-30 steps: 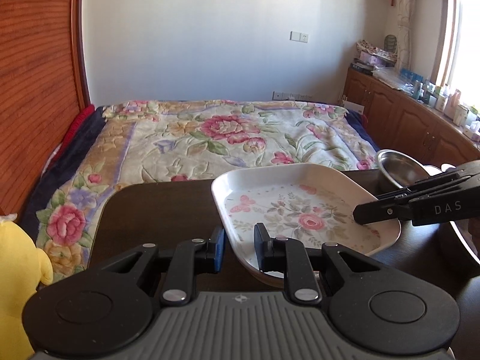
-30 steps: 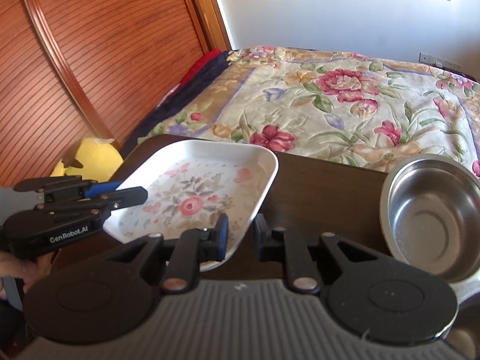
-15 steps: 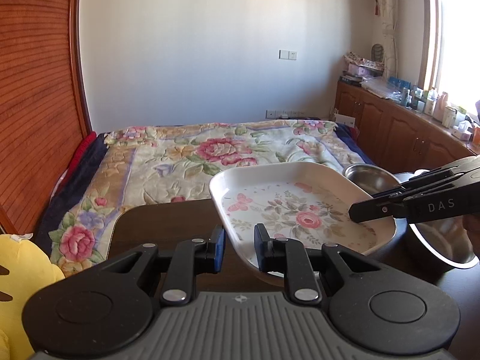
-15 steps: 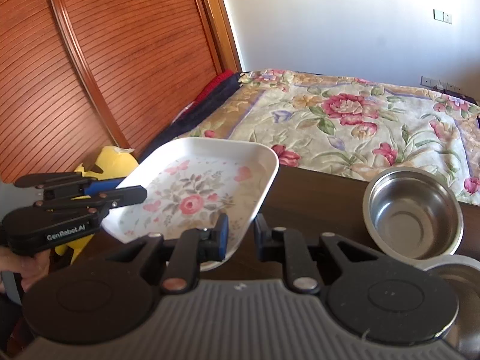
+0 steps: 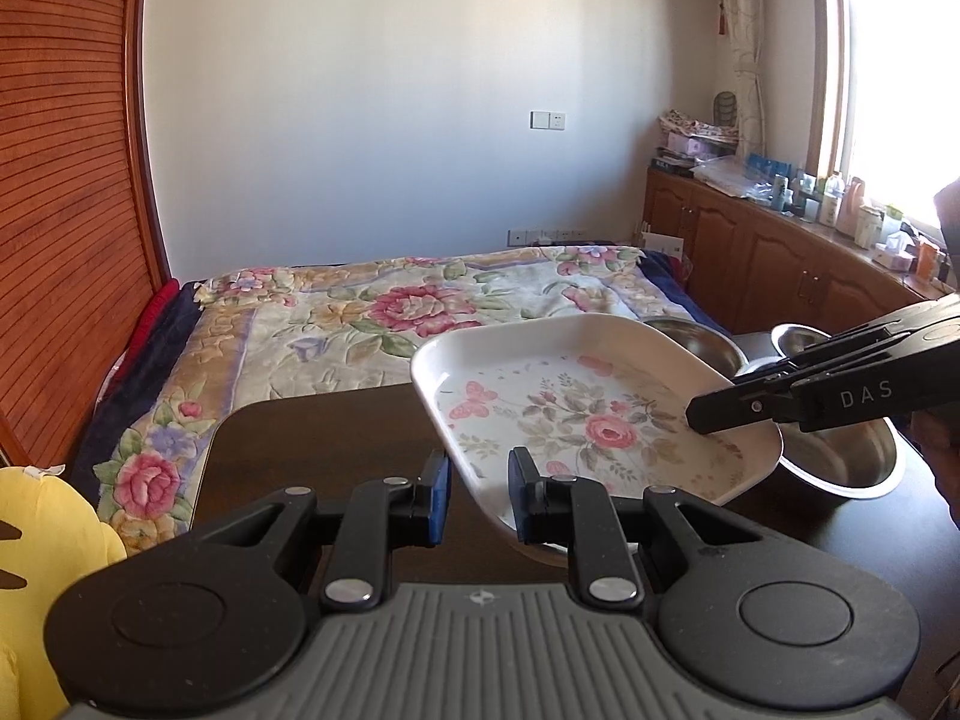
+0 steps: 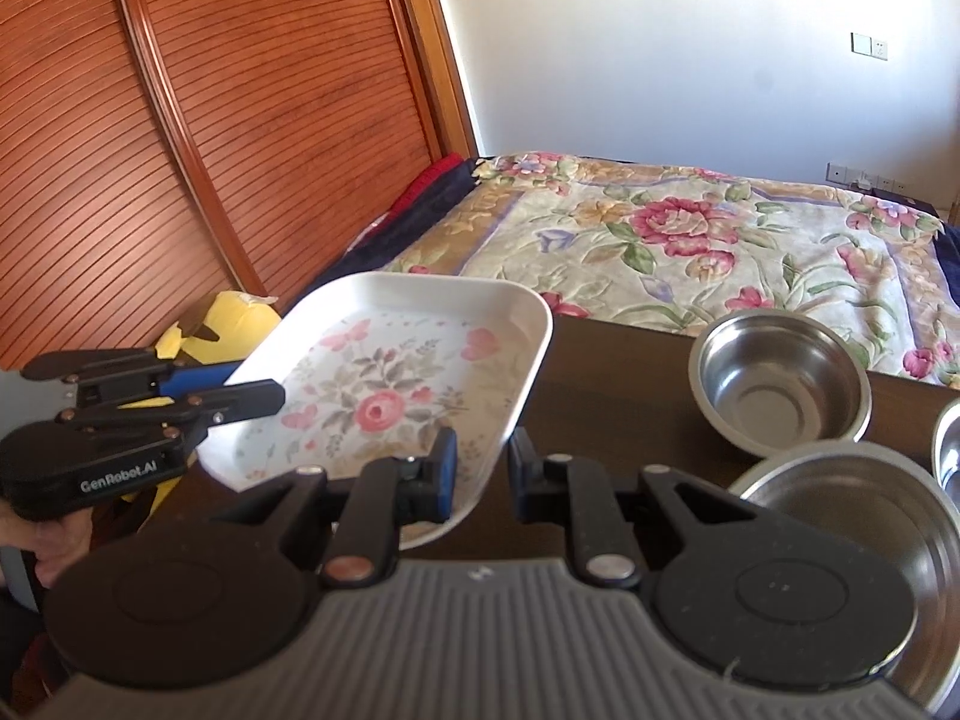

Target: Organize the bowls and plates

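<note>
Plate is higher than a second ago, carried up off the table toward the bowls.

I have the flowered plate between both grippers: my left gripper is closed on its near-left edge, and my right gripper pinches the opposite edge, each with one finger above the rim and one below. The plate hangs in the air over the dark table, tilted slightly, its right end above the nearest steel bowl; a second bowl sits farther back, apart from the plate. My worry is the two thin edge grips: if my hands drift apart or twist unevenly, the smooth rim could slip out and the plate would drop onto the bowl. Lowering too fast could also clip that bowl's rim.
</note>
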Action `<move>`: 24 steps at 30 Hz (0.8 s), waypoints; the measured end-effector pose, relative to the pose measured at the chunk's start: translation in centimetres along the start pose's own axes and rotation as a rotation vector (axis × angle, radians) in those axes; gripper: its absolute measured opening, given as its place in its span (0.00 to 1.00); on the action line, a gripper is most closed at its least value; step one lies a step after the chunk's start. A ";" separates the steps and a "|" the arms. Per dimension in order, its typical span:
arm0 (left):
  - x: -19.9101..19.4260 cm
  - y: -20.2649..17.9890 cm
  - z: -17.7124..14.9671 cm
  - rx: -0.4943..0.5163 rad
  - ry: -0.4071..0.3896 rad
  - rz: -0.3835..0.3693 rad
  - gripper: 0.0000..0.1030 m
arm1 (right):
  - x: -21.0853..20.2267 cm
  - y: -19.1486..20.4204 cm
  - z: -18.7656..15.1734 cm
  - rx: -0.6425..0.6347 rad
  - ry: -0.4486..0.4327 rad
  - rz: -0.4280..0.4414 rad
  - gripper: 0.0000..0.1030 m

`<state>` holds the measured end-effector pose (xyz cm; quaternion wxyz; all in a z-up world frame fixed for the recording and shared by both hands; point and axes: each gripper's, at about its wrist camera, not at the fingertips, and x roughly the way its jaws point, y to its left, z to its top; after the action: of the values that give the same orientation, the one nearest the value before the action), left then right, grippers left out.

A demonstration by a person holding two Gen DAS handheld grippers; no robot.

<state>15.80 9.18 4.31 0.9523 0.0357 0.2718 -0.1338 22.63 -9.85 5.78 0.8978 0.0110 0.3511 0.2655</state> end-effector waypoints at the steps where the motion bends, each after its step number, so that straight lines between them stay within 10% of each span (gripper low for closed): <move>1: -0.2 -0.1 -0.2 0.001 0.000 0.000 0.20 | -0.2 0.1 -0.2 -0.001 0.001 -0.001 0.19; 24: -3.6 -2.2 -4.8 0.006 0.033 -0.046 0.20 | -3.5 1.4 -5.1 0.003 0.025 0.016 0.19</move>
<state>9.82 8.58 2.15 0.9443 0.0345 0.2879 -0.1557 16.60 -11.20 4.37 0.8911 0.0117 0.3626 0.2725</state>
